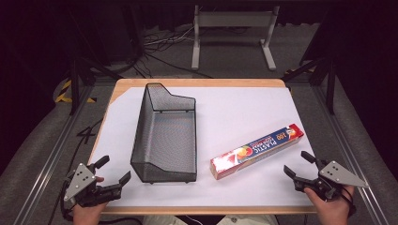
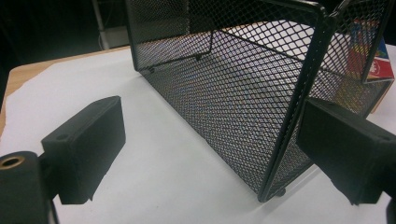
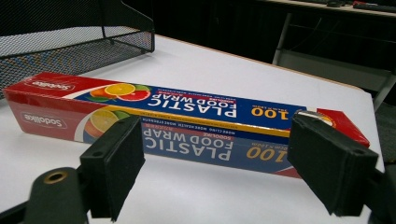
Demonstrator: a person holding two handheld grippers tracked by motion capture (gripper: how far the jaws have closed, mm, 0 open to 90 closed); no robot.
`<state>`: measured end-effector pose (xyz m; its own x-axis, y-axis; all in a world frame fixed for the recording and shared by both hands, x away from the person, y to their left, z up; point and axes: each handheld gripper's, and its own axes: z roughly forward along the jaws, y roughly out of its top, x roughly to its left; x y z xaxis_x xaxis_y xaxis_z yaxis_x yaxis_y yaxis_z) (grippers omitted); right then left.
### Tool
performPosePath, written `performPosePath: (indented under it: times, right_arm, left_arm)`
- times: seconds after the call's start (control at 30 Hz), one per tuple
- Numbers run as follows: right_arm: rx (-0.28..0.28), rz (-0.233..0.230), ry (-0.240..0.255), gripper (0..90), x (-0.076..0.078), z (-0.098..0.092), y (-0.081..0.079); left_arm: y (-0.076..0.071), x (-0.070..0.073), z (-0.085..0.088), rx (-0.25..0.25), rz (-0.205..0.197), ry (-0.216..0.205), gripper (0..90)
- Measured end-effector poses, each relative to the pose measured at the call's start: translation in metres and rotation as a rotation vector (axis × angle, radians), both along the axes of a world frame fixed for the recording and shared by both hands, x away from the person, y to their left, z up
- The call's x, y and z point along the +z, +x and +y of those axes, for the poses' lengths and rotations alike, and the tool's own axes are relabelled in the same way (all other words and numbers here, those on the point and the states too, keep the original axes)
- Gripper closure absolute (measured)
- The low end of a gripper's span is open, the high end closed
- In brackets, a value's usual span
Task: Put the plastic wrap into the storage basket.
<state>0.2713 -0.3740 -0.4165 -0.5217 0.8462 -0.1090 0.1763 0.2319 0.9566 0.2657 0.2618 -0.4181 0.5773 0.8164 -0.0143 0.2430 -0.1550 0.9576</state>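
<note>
Plastic wrap box point(image 1: 257, 151) on tabletop point(image 1: 234, 112), right of mesh basket point(image 1: 164, 136) | long axis slants away rightward | our right tool point(image 1: 296, 165) nearest, released, box just ahead-left | left tool point(image 1: 114, 171) released by basket

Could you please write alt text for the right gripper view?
A long plastic wrap box lies on its side on the white table cover, just beyond the right gripper, whose open black fingers stand apart in front of it. A black mesh basket sits behind at upper left.

Black mesh basket point(image 1: 164, 136), red-blue fruit-printed box point(image 1: 256, 151)
</note>
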Motion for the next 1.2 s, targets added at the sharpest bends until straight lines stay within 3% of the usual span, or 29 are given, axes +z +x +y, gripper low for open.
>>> performPosePath:
  times: [0.4, 0.87, 1.2]
  right_arm:
    - [0.045, 0.015, -0.006, 25.9, 0.000, 0.006, 0.004]
    - [0.210, 0.018, -0.030, 26.0, 0.006, 0.061, 0.009]
    - [0.347, 0.057, -0.021, 32.8, 0.003, 0.102, 0.017]
  left_arm:
    - [0.001, 0.001, -0.001, 0.001, 0.001, -0.001, 9.0]
    - [0.001, 0.000, -0.002, -0.005, 0.004, 0.002, 9.0]
    - [0.002, 0.000, -0.002, -0.004, 0.008, 0.007, 9.0]
